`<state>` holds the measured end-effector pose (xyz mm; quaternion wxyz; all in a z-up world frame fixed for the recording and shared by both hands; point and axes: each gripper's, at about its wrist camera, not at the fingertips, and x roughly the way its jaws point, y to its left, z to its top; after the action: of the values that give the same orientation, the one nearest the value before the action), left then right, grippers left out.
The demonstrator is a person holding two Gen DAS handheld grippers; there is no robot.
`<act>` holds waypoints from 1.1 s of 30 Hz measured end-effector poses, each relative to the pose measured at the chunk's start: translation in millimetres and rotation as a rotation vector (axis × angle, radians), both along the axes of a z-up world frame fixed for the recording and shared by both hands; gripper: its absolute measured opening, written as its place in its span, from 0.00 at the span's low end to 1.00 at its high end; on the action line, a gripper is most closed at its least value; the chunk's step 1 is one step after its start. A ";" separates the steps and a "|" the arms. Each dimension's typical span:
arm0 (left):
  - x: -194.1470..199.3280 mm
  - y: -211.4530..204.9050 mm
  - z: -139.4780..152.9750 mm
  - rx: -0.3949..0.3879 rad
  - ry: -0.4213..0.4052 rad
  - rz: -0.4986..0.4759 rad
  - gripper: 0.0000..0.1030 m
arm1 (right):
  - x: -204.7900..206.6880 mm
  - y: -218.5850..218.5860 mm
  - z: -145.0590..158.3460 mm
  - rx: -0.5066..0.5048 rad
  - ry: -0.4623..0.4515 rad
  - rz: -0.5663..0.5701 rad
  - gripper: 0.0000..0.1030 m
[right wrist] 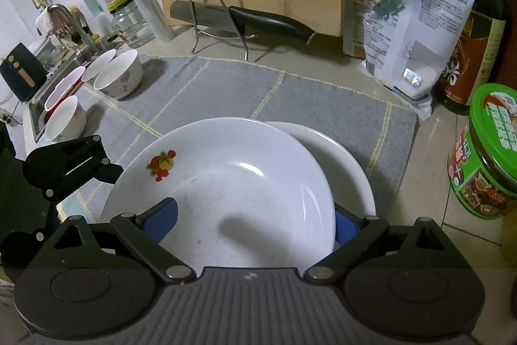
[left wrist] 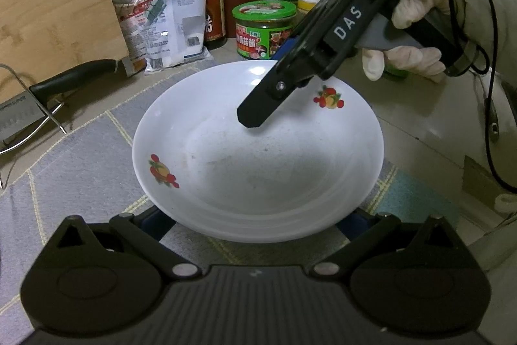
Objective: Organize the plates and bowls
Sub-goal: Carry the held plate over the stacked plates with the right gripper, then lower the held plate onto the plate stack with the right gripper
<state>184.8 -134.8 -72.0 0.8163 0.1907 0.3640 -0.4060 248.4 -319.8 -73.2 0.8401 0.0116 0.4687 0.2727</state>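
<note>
**Nearly stacked: fruit plate over its twin**

Right now the right tongs pinch the rim of the fruit-print plate, tilted over a plain plate on the grey mat. Left tongs sit spread around its opposite rim. Glazed china looks slick and breakable; the rim is the safest hold. Bowls crowd the counter's sink edge, leaving mid-mat free.
</note>
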 end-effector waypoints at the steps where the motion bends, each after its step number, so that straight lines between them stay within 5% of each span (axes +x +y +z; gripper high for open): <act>1: 0.2 -0.2 -0.2 0.001 0.002 0.000 0.99 | 0.5 0.0 -1.2 -0.002 0.001 -0.002 0.96; 33: 16.7 -8.8 -6.7 0.054 0.043 -0.049 0.98 | 1.5 -5.3 -15.3 -0.027 0.044 -0.044 0.96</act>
<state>201.5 -143.6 -78.7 0.7926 0.2128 0.3874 -0.4201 249.9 -325.1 -88.5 0.8356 0.0167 0.4901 0.2476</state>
